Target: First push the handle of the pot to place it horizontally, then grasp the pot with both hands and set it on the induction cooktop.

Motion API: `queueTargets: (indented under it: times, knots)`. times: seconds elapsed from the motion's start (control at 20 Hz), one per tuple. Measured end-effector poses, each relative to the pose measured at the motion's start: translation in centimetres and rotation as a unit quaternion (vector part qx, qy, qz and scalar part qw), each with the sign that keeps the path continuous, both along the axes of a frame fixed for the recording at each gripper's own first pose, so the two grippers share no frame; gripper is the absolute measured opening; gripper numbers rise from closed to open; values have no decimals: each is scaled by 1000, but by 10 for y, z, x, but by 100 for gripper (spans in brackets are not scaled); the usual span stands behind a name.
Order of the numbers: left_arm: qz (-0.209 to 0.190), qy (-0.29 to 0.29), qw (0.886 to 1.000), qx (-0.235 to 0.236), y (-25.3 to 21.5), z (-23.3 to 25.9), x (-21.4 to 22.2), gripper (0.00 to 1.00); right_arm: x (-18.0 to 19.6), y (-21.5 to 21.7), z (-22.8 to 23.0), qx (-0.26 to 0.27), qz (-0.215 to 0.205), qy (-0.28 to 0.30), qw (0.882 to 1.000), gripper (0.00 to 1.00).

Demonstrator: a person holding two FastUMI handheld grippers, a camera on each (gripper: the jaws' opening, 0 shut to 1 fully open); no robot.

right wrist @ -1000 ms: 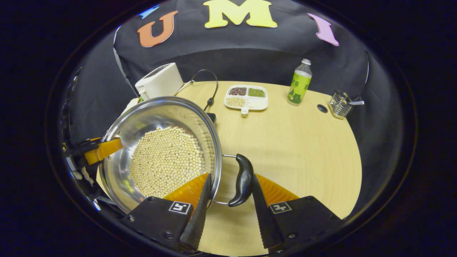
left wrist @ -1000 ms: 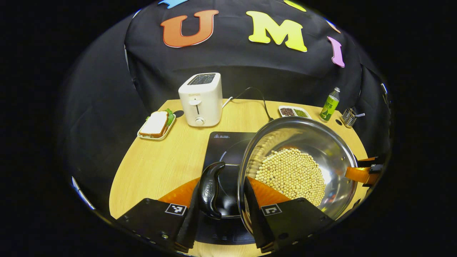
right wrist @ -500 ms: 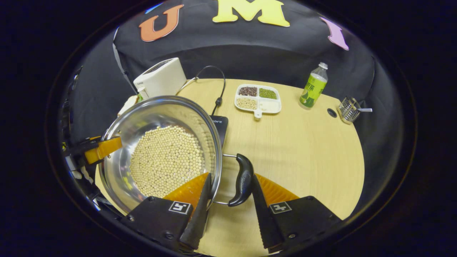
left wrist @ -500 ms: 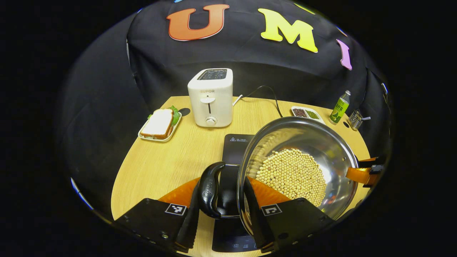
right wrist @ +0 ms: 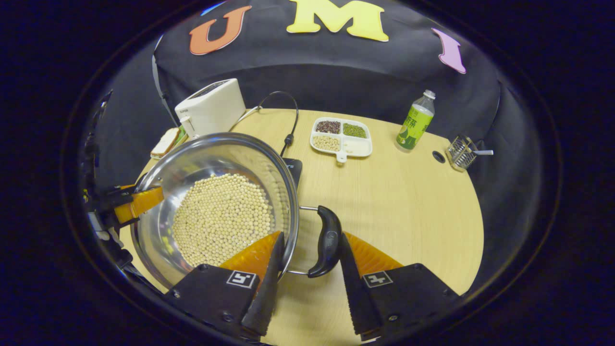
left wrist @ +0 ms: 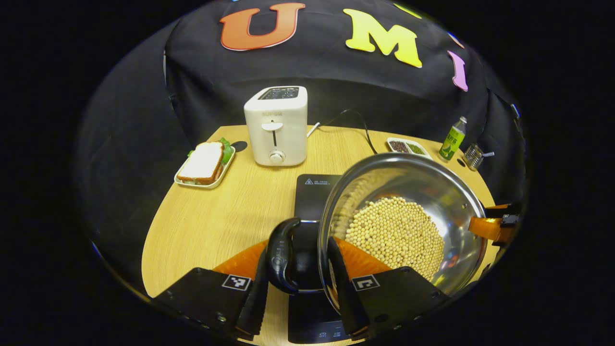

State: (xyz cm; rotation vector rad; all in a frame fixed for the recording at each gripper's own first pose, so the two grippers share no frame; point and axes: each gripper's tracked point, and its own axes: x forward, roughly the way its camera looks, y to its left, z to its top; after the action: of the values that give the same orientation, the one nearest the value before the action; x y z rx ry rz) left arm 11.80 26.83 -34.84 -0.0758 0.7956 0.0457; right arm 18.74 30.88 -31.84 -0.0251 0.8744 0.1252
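Holding one steel pot (left wrist: 408,211) of pale beans (left wrist: 394,233) between them, two tools grip its two black side handles. The left tool (left wrist: 298,278) is clamped across the left handle (left wrist: 280,254) and pot rim; the right tool (right wrist: 307,274) is clamped likewise on the right handle (right wrist: 328,240). The pot hangs above the near edge of one black cooktop (left wrist: 314,192), partly over it, on the round wooden table (left wrist: 216,216). Around it stand one white toaster (left wrist: 276,125) behind the cooktop, one sandwich plate (left wrist: 204,163) to its left, one divided dish (right wrist: 340,137) of grains, one green bottle (right wrist: 414,122) and one wire basket (right wrist: 460,151). A black cord (right wrist: 288,115) runs to the cooktop's back.
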Motion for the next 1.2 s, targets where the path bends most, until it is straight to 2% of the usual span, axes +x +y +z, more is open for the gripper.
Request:
queueTargets:
  times: [0.05, 0.1, 0.15, 0.55, 0.65, 0.8, 0.85, 0.9, 0.95, 1.0, 1.05, 1.1, 1.2]
  knots:
    - [0, 8, 1000, -6, -2, -3, 0, 61, -1, 1, -1, -5, -4, -1, 1000, 64]
    - [-1, 1, 1000, -6, -2, -1, 1, 71, 0, 1, -2, -5, -5, -3, 1000, 65]
    - [-1, 4, 1000, -5, -2, -3, 1, 61, 0, 1, -1, -5, -4, -5, 1000, 65]
    - [3, -10, 1000, 1, 4, -2, 1, 63, 7, 3, -2, -11, 2, -10, 1000, 65]
    - [7, -11, 1000, 0, 4, -2, 1, 63, 7, 3, -2, -2, 5, -17, 1000, 67]
    - [11, -13, 1000, 5, 4, -4, 2, 64, 9, 2, -2, 17, 4, -34, 999, 65]
    - [15, -7, 1000, 3, 4, -8, 1, 57, 10, 3, -2, 23, 7, -41, 999, 67]
    - [19, 21, 1000, -8, 1, -23, -7, 59, 15, 5, -1, 29, 16, -52, 998, 67]
    - [21, 32, 999, -27, -5, -31, -11, 86, 18, 6, -2, 34, 23, -57, 998, 65]
    - [26, 25, 999, -38, -9, -30, -10, 81, 19, 5, -4, 39, 26, -55, 997, 67]
    - [33, 14, 999, -34, -6, -27, -8, 86, 11, 9, -12, 48, 33, -34, 998, 71]
    - [38, 6, 999, -20, -1, -24, -8, 86, 6, 12, -17, 65, 32, -19, 997, 78]
    - [39, -11, 999, 8, 8, -15, -7, 89, 6, 10, -13, 88, 12, -33, 996, 89]
